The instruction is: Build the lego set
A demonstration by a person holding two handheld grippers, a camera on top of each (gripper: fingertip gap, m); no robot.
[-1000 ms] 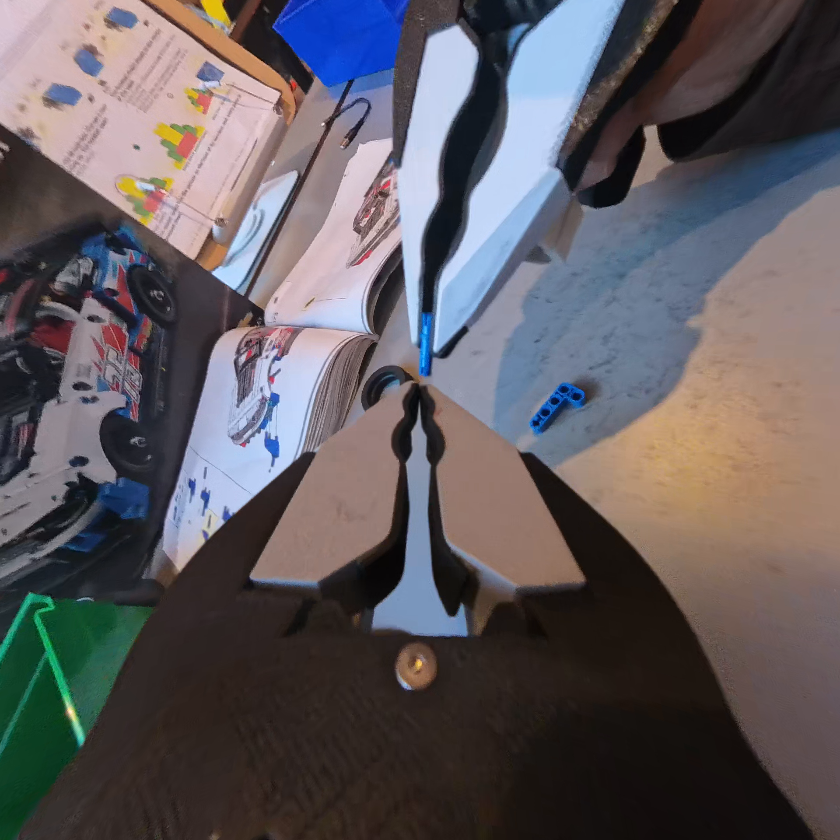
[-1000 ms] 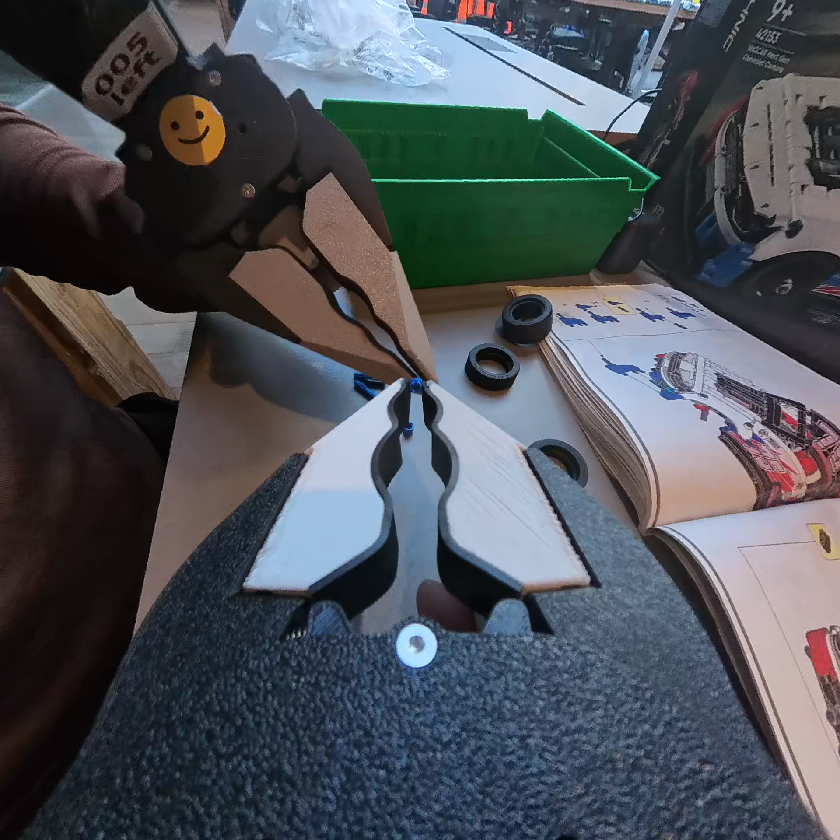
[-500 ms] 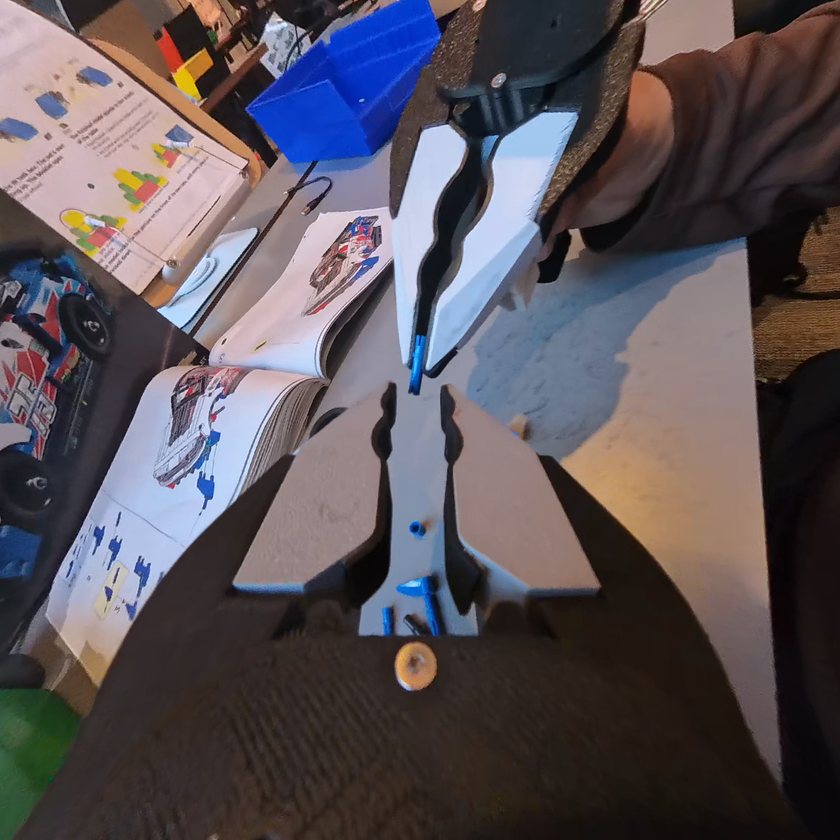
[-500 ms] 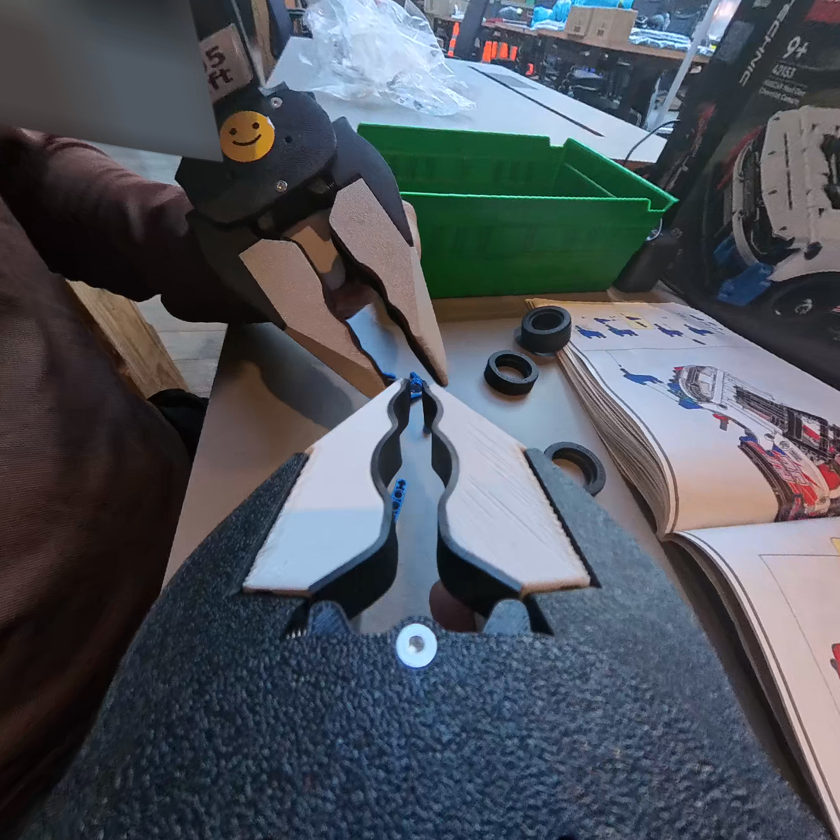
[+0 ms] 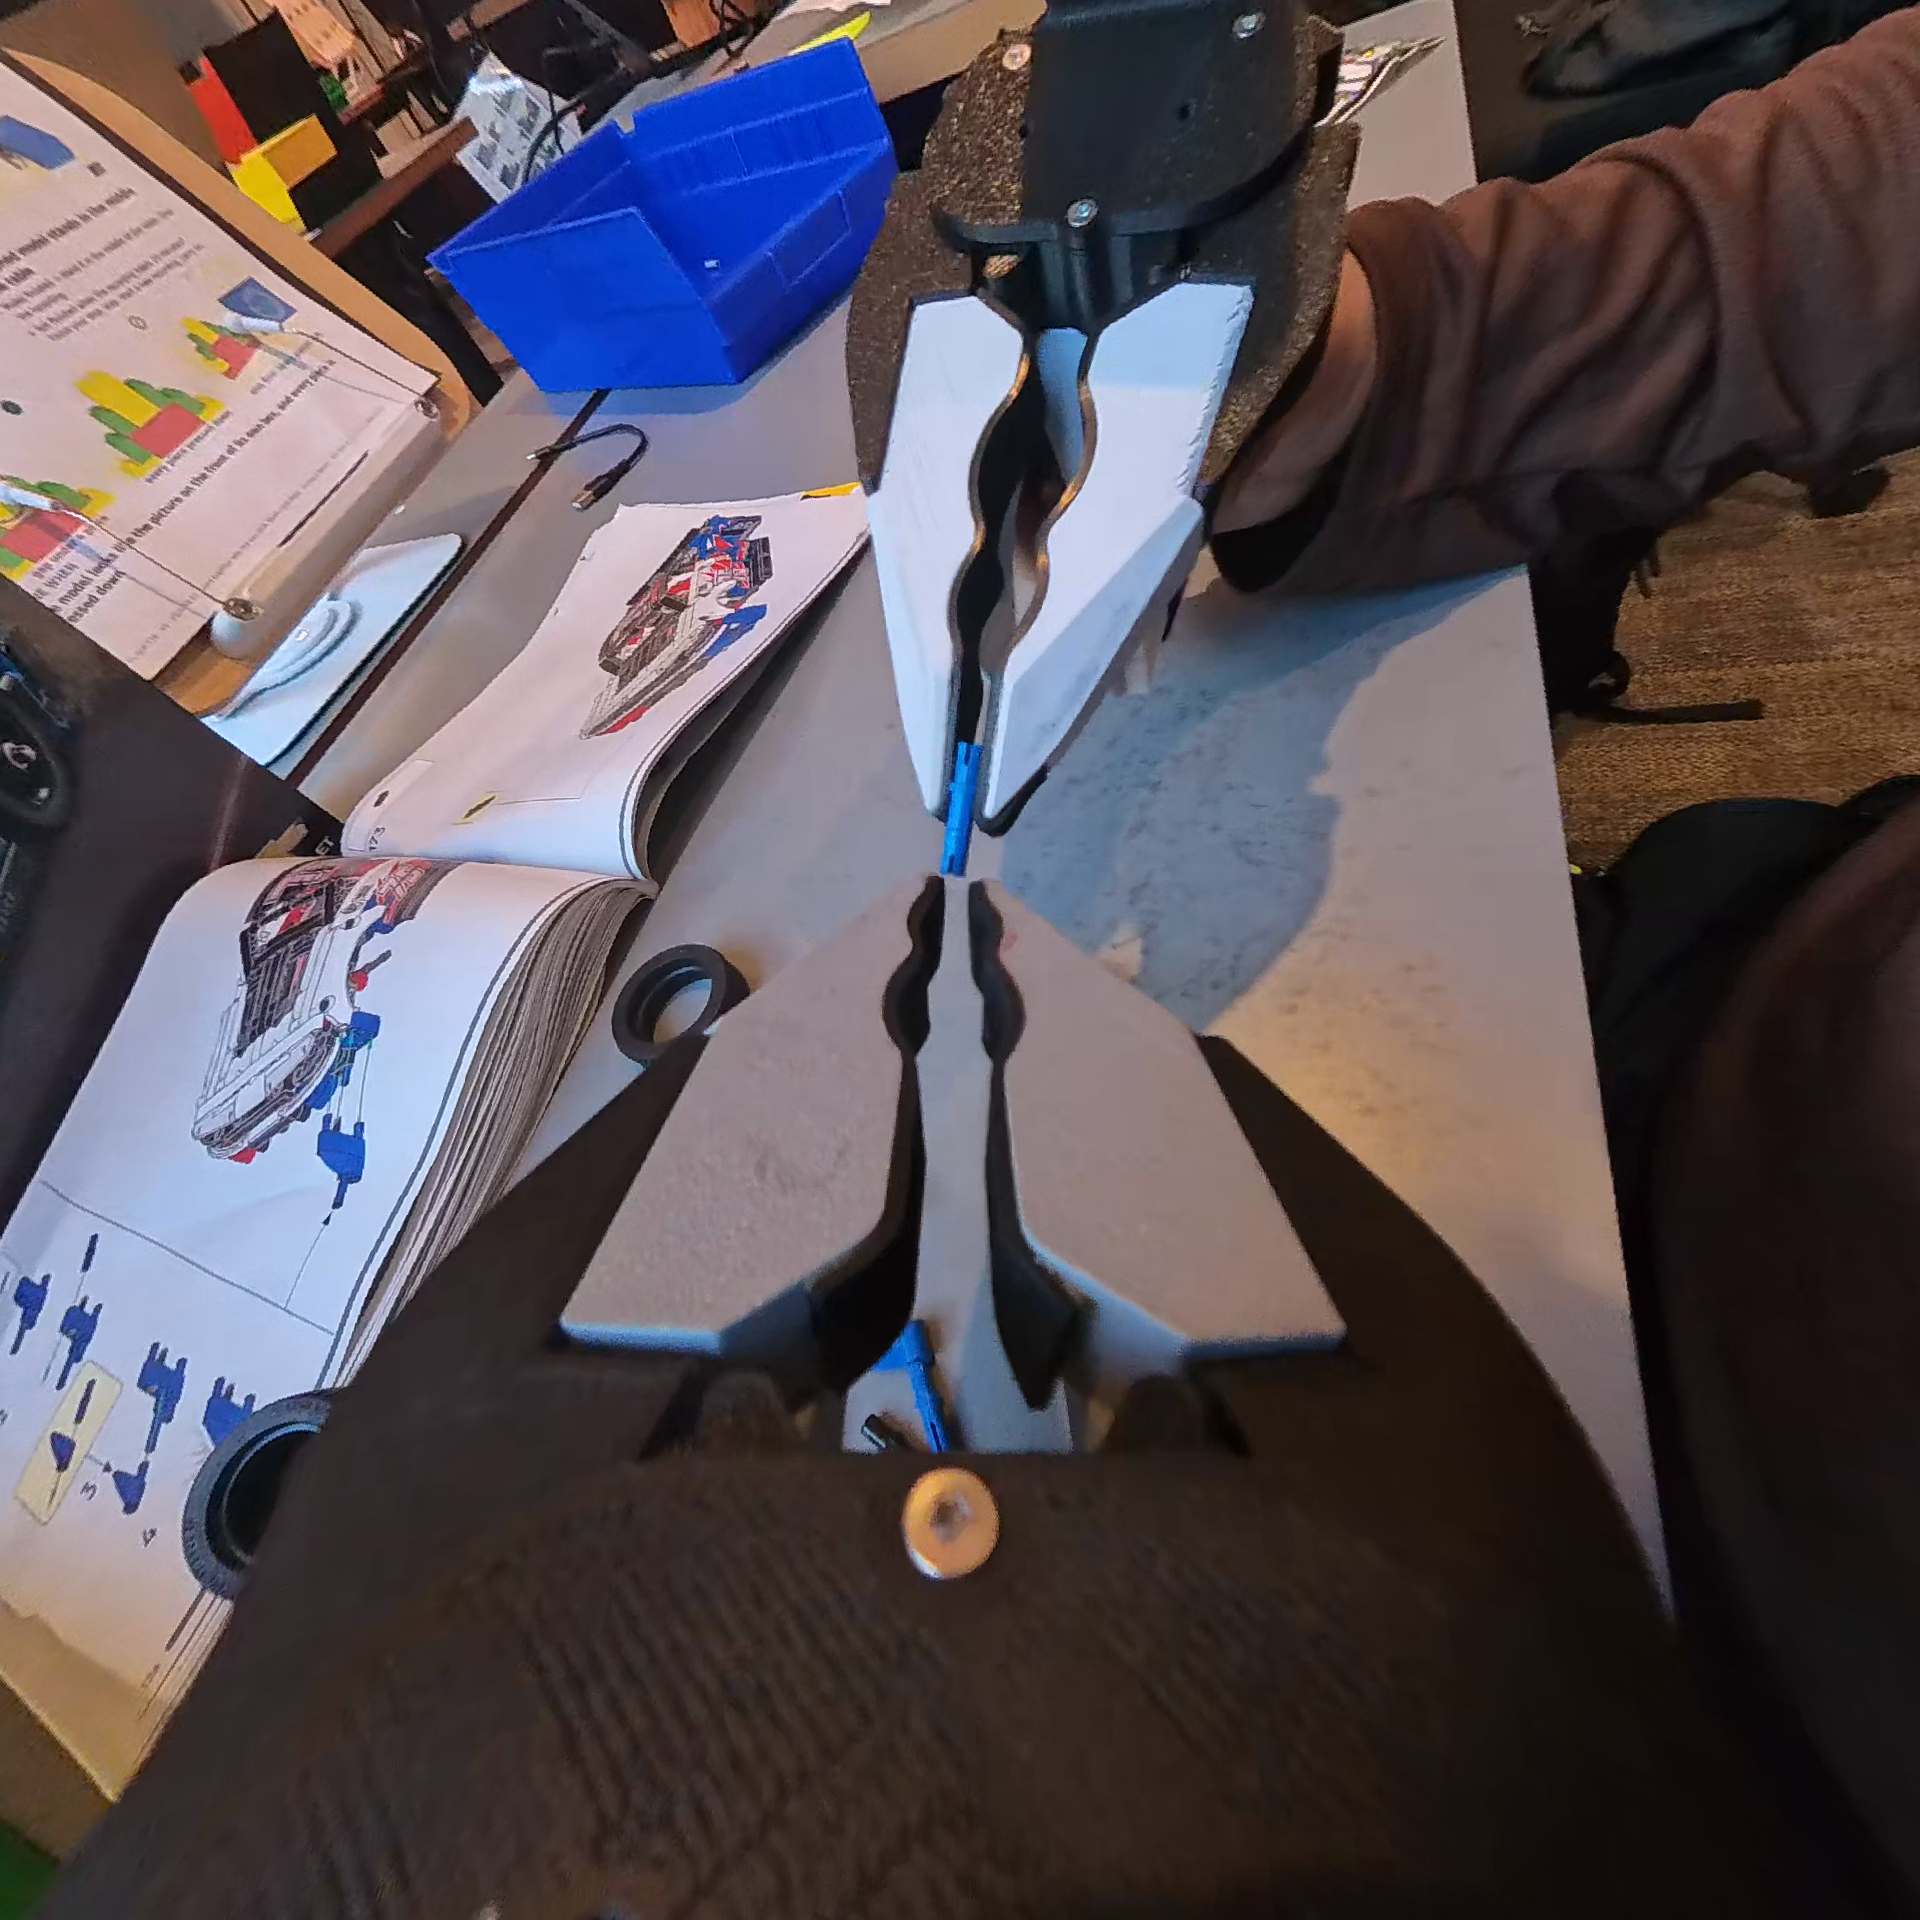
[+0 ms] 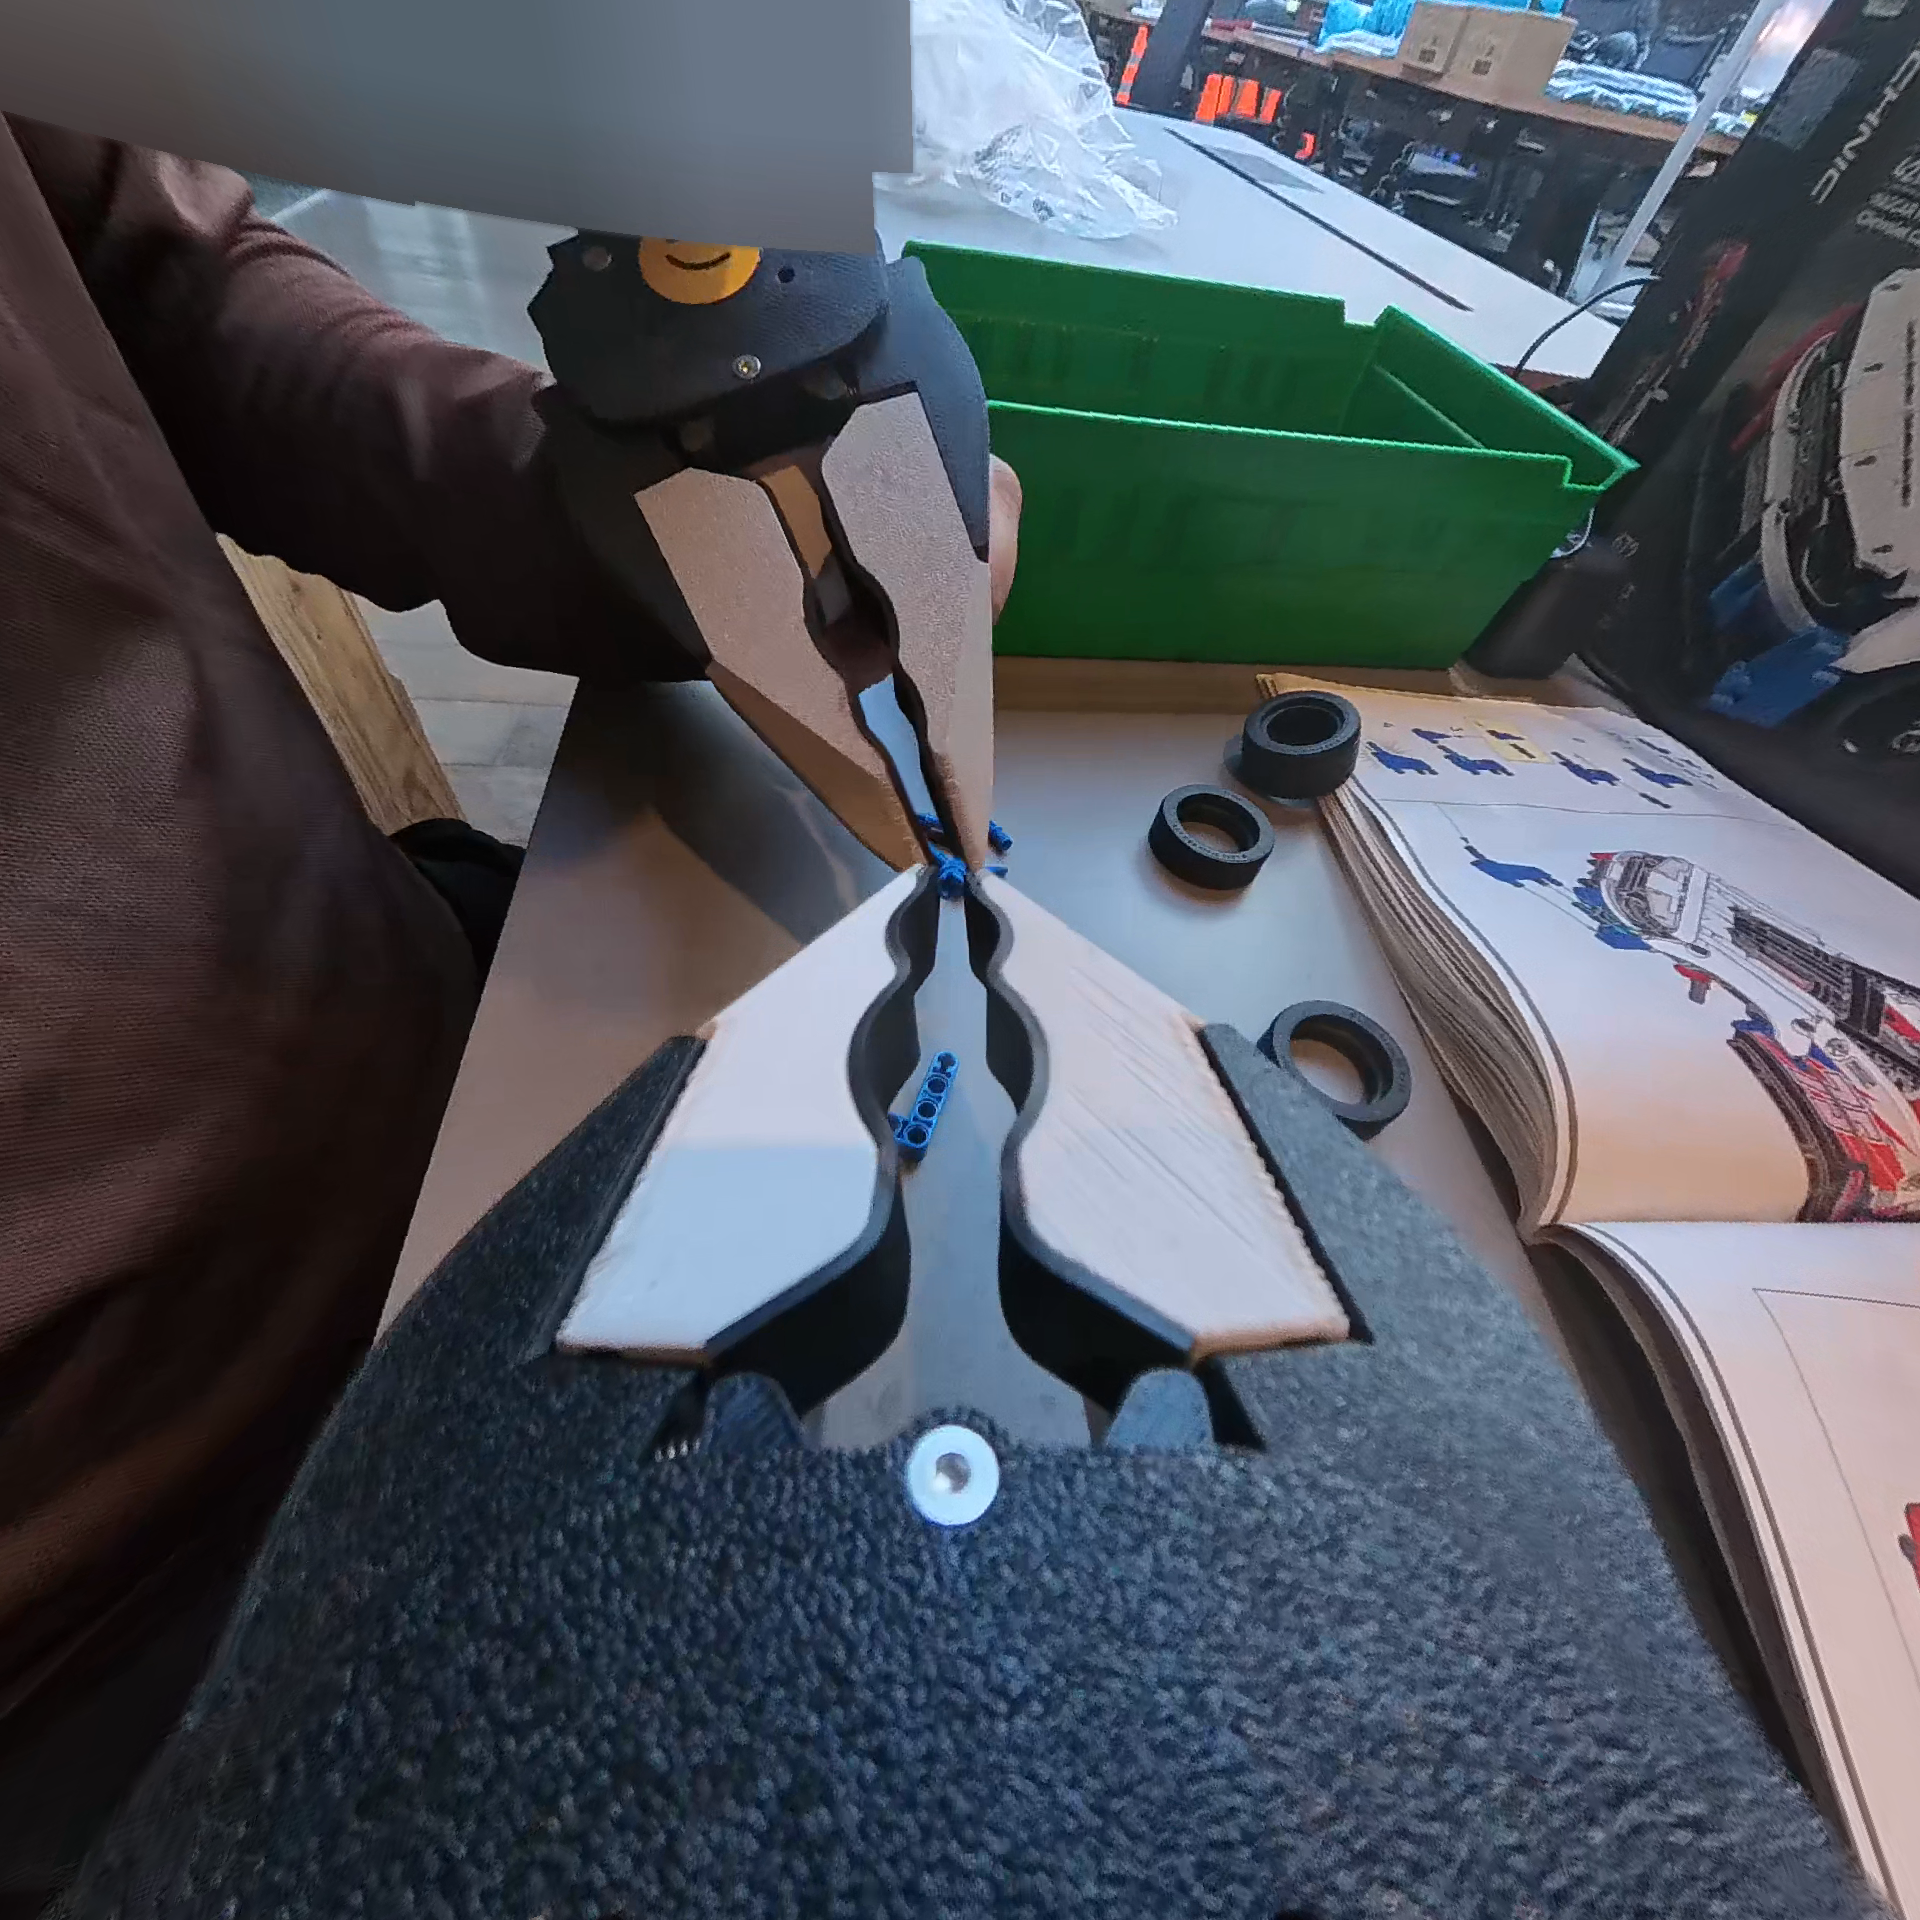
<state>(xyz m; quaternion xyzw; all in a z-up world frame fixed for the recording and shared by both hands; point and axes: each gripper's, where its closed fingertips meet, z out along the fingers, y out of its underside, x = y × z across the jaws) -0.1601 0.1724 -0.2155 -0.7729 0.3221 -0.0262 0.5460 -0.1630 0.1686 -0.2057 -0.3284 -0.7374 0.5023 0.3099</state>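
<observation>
My right gripper [image 6: 948,883] is shut on a small blue Lego pin [image 5: 961,805], which sticks out of its white fingertips in the left wrist view. My left gripper [image 5: 954,888] faces it tip to tip, its jaws a narrow gap apart and holding nothing. The pin's free end sits just at that gap. The left gripper also shows in the right wrist view [image 6: 948,857], pointing down at my right fingertips. A blue Lego beam [image 6: 928,1103] lies on the grey table [image 5: 1351,935] below. Loose blue pins [image 5: 920,1382] lie under my left gripper.
The open instruction book [image 6: 1662,987] lies on the right, with three black tyres [image 6: 1210,836] beside it. A green bin [image 6: 1247,520] and the set's box [image 6: 1818,468] stand behind. A blue bin [image 5: 675,239] and a cable [image 5: 603,468] lie farther off. The grippers are tip to tip, or close to it.
My left gripper went from shut to wide open, then narrowed to a slit. Both grippers have drawn back and risen. The right gripper has kept hold of the blue pin.
</observation>
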